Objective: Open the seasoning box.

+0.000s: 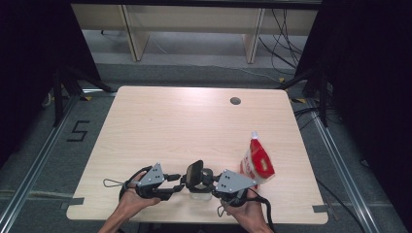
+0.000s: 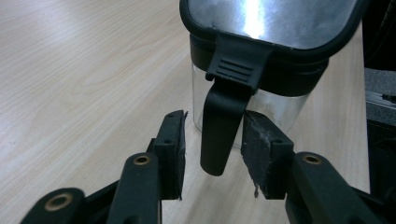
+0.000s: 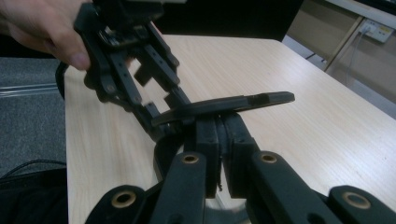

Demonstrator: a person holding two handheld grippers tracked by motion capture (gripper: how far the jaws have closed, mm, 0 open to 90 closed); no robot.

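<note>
Two grippers meet at the table's [image 1: 160, 121] near edge, around a clear jar [image 1: 199, 193] with a black flip lid [image 1: 194, 172]; the left gripper's [image 2: 212, 156] jaws stand apart, flanking the lid's latch [image 2: 219, 135] without pressing; the right gripper [image 3: 223, 140] is clamped on the raised lid; a red pouch [image 1: 257, 162] lies just right.

Two grippers on a jar, near edge of the table

Sat near the front edge of the wooden table [image 1: 194, 121]: small clear jar [image 1: 199, 193] with black lid [image 1: 195, 173] flipped up, left gripper [image 1: 179, 185] and right gripper [image 1: 210, 184] closing in from both sides. Red-and-white pouch [image 1: 257, 162] stood just right of them.
</note>
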